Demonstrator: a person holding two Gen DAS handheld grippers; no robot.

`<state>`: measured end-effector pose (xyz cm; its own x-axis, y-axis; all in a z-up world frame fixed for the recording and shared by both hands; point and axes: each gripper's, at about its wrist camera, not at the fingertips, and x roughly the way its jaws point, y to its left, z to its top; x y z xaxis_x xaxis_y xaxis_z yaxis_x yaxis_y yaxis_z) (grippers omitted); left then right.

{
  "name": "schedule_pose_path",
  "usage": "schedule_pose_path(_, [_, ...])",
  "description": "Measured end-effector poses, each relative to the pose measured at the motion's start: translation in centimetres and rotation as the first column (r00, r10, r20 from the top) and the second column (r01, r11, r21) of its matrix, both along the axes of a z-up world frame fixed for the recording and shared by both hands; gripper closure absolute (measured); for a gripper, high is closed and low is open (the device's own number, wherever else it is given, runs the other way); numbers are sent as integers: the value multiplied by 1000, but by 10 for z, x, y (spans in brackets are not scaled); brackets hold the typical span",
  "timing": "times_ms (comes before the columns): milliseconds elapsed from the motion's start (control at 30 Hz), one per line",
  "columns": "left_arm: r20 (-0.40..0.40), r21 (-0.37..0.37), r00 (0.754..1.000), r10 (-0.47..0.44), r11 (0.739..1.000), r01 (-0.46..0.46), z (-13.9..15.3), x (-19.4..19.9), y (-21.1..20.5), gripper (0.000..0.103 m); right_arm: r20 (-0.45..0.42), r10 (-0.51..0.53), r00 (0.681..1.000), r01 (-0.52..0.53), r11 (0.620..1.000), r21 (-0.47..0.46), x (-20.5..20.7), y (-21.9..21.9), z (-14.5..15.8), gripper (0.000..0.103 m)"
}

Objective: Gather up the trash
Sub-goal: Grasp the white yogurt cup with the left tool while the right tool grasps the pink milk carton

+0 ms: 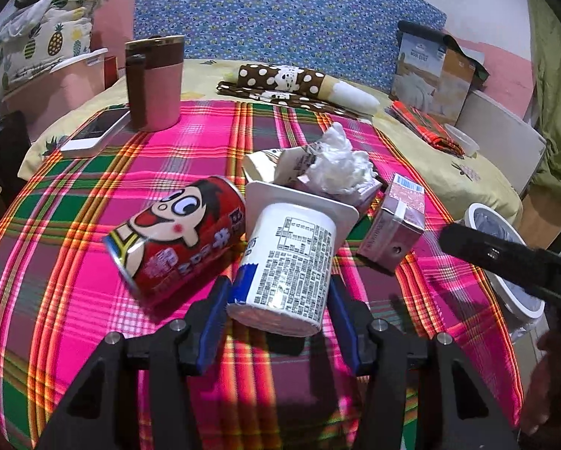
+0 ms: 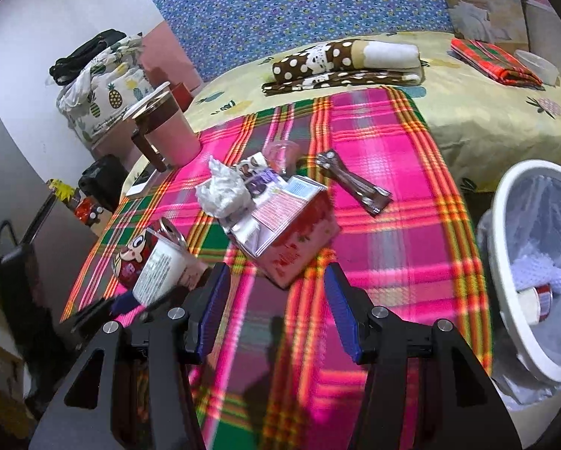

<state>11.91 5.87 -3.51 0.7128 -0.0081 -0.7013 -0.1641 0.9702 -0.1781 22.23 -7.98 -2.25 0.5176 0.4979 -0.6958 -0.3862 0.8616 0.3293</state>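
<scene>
A bed covered by a pink, green and orange plaid cloth (image 1: pixel 93 195) fills both views, with a blue flowered headboard (image 1: pixel 280 18) behind.

The left wrist view shows, from left to right, a red cartoon can (image 1: pixel 175 236) lying on its side just left of the left gripper (image 1: pixel 278 292), then a white yogurt cup (image 1: pixel 288 258) lying between its blue pads (image 1: pixel 215 318). The pads stand on either side of the cup's base, partly open; whether they press on it cannot be told. Beyond the cup lie a crumpled white tissue (image 1: pixel 340 161) and, to the right, a pink carton (image 1: pixel 393 221).

Only the right wrist view shows a brown wrapper (image 2: pixel 351 182) ahead and to the right of the right gripper (image 2: pixel 276 281), and the inside of the white bin (image 2: pixel 505 262) at far right, lined with a bag and already holding some trash. The right gripper points down at the cloth with its jaws partly apart and nothing between them; the pink carton lies just ahead.

Counted: one can, one cup, one tissue, one carton, one wrapper, one bin.
</scene>
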Motion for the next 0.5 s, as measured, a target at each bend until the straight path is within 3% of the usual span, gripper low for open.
schedule_pose_path(500, [-4,-39,1000,11,999,-11,-7,-10,19,49,33,-90,995,94,987,-129,17,33,-10,48])
